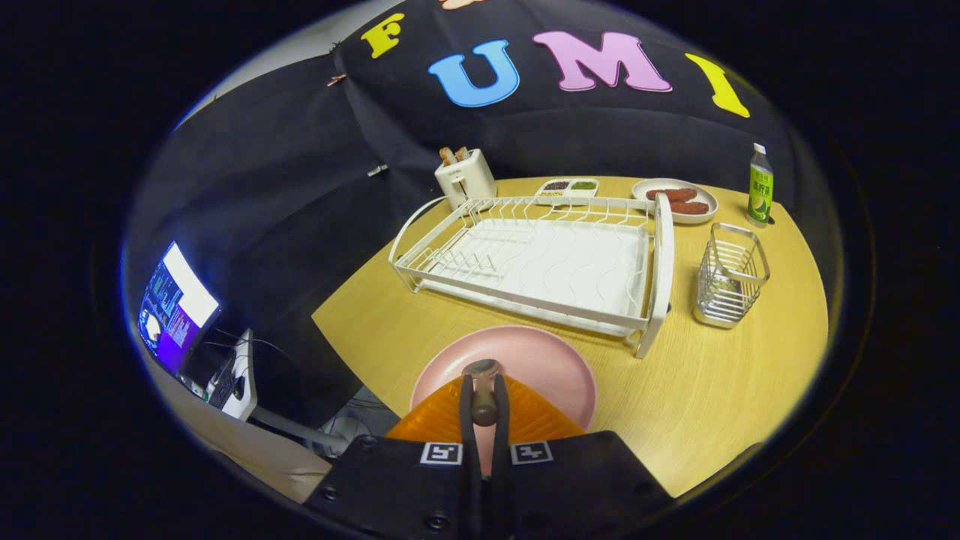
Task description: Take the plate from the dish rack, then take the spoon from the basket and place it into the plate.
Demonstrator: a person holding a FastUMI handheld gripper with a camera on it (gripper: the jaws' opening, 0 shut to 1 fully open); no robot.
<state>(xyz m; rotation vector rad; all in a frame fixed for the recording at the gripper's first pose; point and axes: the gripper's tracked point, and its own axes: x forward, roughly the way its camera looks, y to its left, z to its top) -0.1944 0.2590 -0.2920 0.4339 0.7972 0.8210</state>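
Pink plate [540,360] lies before the dish rack [540,259] — gripper [484,390] jaws clamp the spoon [483,397] above it.

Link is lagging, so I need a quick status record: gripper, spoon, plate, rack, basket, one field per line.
gripper: gripper shut on the spoon, held over the plate
spoon: spoon between the fingers, bowl end pointing ahead
plate: pink plate on the table, just in front of the rack
rack: white dish rack holds no dishes
basket: wire basket right of the rack
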